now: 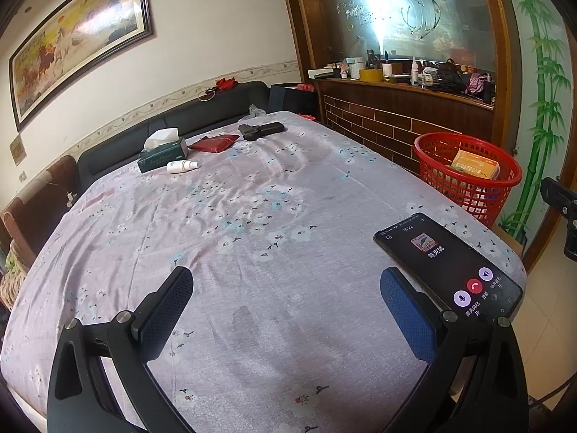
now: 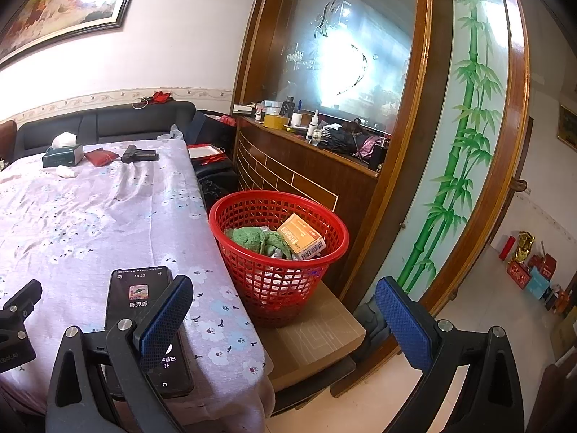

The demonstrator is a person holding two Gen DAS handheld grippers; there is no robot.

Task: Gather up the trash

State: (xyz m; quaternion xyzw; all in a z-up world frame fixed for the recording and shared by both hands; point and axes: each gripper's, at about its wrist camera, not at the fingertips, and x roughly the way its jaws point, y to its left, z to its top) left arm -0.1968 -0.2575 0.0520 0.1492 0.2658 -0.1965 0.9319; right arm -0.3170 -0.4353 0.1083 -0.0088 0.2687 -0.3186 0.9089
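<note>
A red mesh basket stands on a low stool right of the table; it also shows in the left wrist view. It holds an orange box and a green cloth. My left gripper is open and empty above the near part of the cloth-covered table. My right gripper is open and empty, in front of the basket. At the table's far end lie a white bottle, a tissue box, a red pouch and a black object.
A phone with a lit call screen lies at the table's near right corner. A dark sofa runs behind the table. A wooden counter with clutter stands behind the basket. Tiled floor extends right.
</note>
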